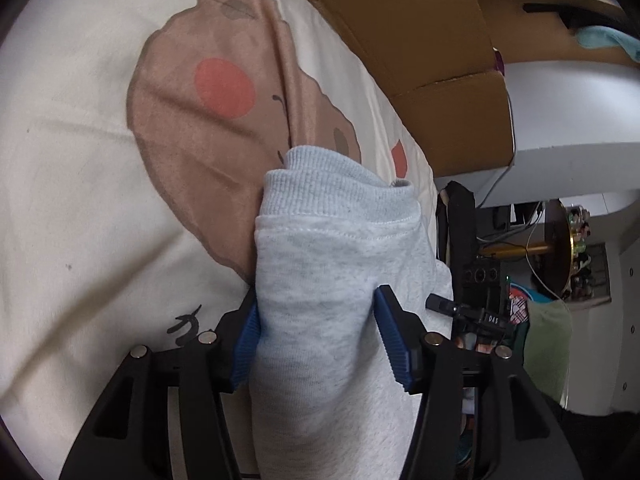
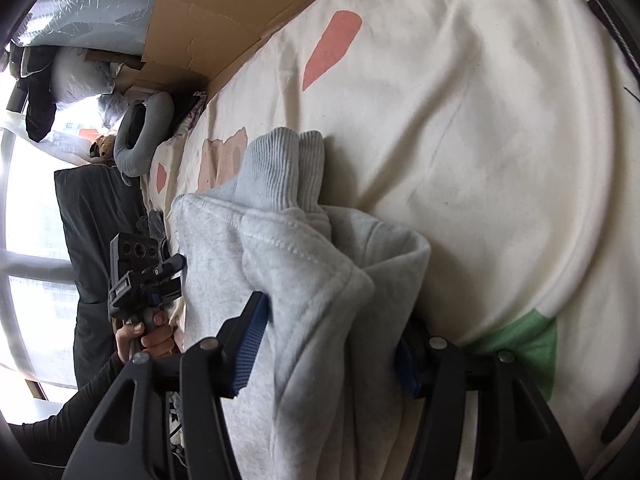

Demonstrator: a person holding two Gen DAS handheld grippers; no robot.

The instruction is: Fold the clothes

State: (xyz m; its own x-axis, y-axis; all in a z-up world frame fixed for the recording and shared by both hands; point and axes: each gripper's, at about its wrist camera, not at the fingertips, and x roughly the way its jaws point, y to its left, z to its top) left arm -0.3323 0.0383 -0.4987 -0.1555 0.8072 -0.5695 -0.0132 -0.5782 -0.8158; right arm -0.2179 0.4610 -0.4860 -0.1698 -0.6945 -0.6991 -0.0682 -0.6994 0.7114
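A light grey sweatshirt (image 1: 328, 280) hangs bunched over a cream bedsheet (image 1: 80, 184) printed with a brown bear. In the left wrist view my left gripper (image 1: 320, 320) is shut on a thick fold of it, both blue pads pressed into the cloth, and a ribbed cuff (image 1: 316, 184) points away from me. In the right wrist view my right gripper (image 2: 328, 344) is shut on another bunch of the same sweatshirt (image 2: 320, 280). Two ribbed cuffs (image 2: 284, 168) lie side by side on the cream bedsheet (image 2: 480, 160). The right pad is mostly hidden by cloth.
Flattened cardboard (image 1: 420, 48) lines the bed's far edge. A person's hand (image 2: 150, 332) in a dark sleeve holds the other tool's handle at the left. A grey neck pillow (image 2: 140, 136) and a window (image 2: 28, 216) lie beyond. Cluttered shelves (image 1: 560, 248) stand off the bed.
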